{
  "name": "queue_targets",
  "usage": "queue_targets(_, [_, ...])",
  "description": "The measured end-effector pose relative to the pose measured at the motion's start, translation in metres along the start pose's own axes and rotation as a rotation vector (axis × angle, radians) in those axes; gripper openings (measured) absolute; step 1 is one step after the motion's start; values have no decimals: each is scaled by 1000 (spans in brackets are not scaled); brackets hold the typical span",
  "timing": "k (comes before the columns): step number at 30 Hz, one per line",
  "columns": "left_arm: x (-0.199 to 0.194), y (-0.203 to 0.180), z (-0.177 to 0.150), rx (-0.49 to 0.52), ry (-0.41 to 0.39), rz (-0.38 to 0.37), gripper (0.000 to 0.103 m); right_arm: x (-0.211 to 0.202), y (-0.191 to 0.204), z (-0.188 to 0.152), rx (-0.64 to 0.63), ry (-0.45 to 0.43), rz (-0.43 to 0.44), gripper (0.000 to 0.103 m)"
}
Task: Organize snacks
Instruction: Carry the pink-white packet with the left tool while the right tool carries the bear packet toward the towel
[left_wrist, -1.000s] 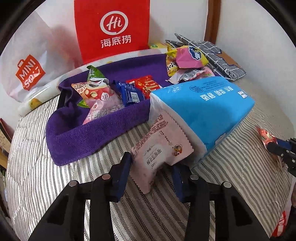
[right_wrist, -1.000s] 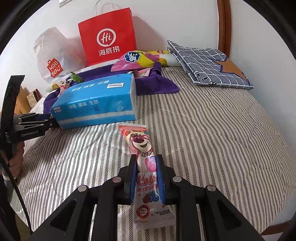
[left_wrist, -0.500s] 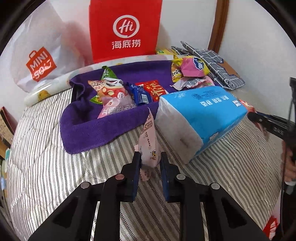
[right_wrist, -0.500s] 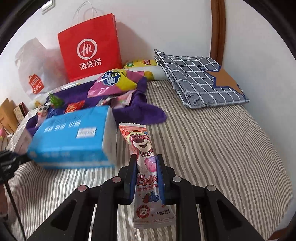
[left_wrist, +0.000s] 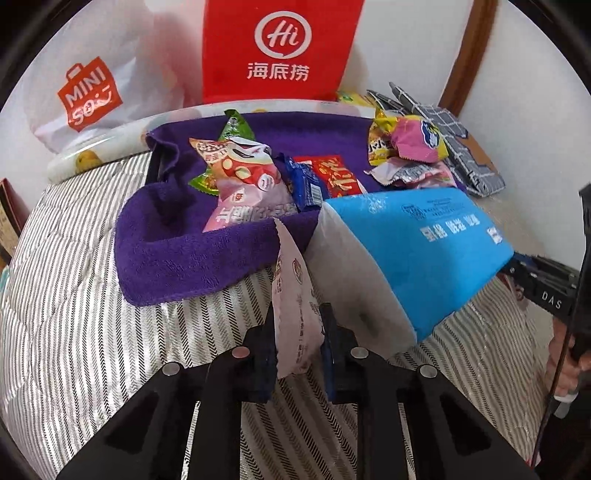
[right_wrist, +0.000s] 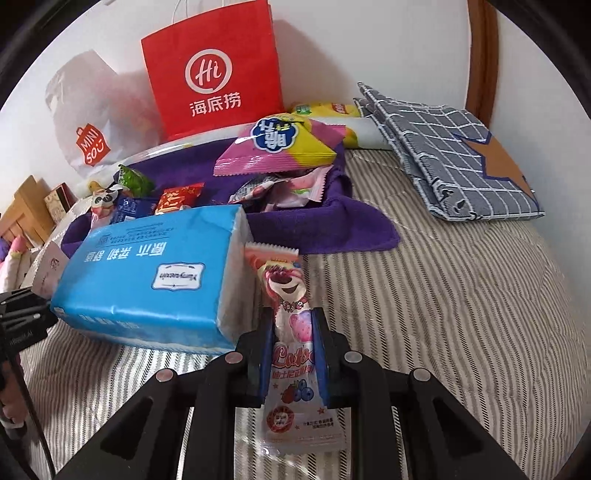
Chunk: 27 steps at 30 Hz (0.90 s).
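Note:
My left gripper (left_wrist: 298, 317) is shut on a pale pink snack packet (left_wrist: 293, 295), held on edge over the striped bed, just in front of the purple towel (left_wrist: 177, 254). The towel holds several snacks: a pink panda bag (left_wrist: 247, 184), a blue bar (left_wrist: 304, 184), a red pack (left_wrist: 338, 175) and a pink-yellow bag (left_wrist: 410, 142). My right gripper (right_wrist: 293, 325) is shut on a long pink bear packet (right_wrist: 290, 332), which points toward the towel (right_wrist: 332, 229) beside the blue tissue pack (right_wrist: 155, 273). The other gripper (left_wrist: 546, 284) shows at the right edge of the left wrist view.
The blue tissue pack (left_wrist: 417, 251) lies between the two grippers, against the towel's front edge. A red paper bag (right_wrist: 214, 70) and a white Miniso bag (right_wrist: 88, 129) stand at the wall. A folded checked cloth (right_wrist: 454, 158) lies at the back right. A wooden bedpost (right_wrist: 480, 55) rises behind.
The left jaws closed on the pale pink packet, which turned from lying flat to standing on edge. The right gripper carried the bear packet up to the tissue pack and towel.

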<state>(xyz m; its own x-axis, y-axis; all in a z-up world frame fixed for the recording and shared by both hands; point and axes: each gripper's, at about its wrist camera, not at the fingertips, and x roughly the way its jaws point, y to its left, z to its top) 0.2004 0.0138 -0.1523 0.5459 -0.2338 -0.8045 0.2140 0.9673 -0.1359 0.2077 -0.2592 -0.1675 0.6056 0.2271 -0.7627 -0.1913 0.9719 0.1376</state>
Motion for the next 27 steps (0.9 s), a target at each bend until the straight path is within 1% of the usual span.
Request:
queue_targets(2, [-6, 2, -2, -2, -9, 6, 19, -6, -6, -3, 18, -6, 0, 19])
queue_targets(6, [-20, 5, -10, -35, -10, -5, 19, -19, -12, -13, 33, -13, -19, 19])
queue_targets(11, [-38, -3, -24, -51, -20, -14, 19, -43, -12, -25, 52, -36, -24, 19])
queue_targets(15, [-57, -13, -32, -61, -30, -35, 19, -67, -6, -33, 55, -57, -6, 19])
queue_targets(20, [-78, -23, -37, -72, -56, -60, 19, -97, 10, -38, 30, -99, 16, 19])
queue_targets(27, [-109, -39, -43, -87, -108, -77, 19, -124, 25, -32, 15, -131, 48, 19])
